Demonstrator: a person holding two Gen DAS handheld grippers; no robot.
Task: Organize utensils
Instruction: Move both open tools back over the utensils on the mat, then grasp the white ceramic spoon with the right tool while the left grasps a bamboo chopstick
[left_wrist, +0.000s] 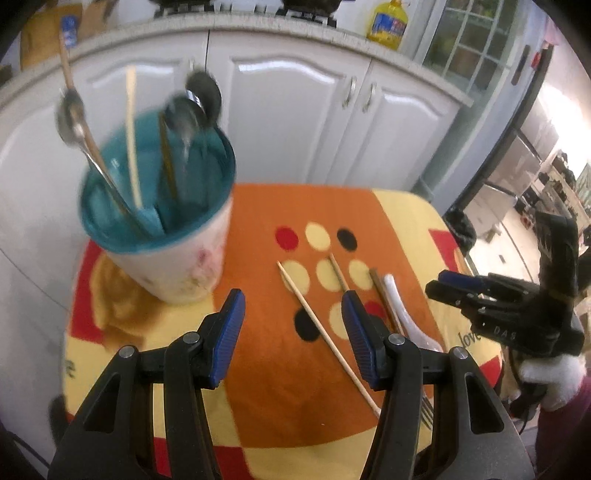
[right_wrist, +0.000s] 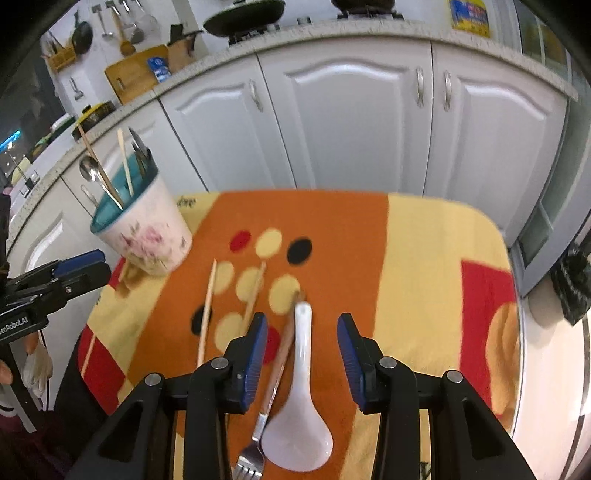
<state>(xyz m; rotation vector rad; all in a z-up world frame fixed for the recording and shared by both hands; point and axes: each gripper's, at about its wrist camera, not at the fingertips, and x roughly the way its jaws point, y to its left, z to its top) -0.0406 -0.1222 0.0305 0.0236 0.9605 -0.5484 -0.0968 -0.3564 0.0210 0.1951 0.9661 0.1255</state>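
Cup (left_wrist: 173, 266) utensils — motion-blurred, indistinct

I am looking at a kitchen. White cabinet doors (right_wrist: 351, 110) with metal handles run under a pale speckled countertop (right_wrist: 332, 31). A yellow oil bottle (left_wrist: 387, 23) stands on it, and a wooden cutting board (right_wrist: 135, 74) leans against the wall. Ladles hang above. A paned window (left_wrist: 469, 40) sits at the counter's right end. An orange, yellow and red cloth (right_wrist: 424, 258) covers the table.
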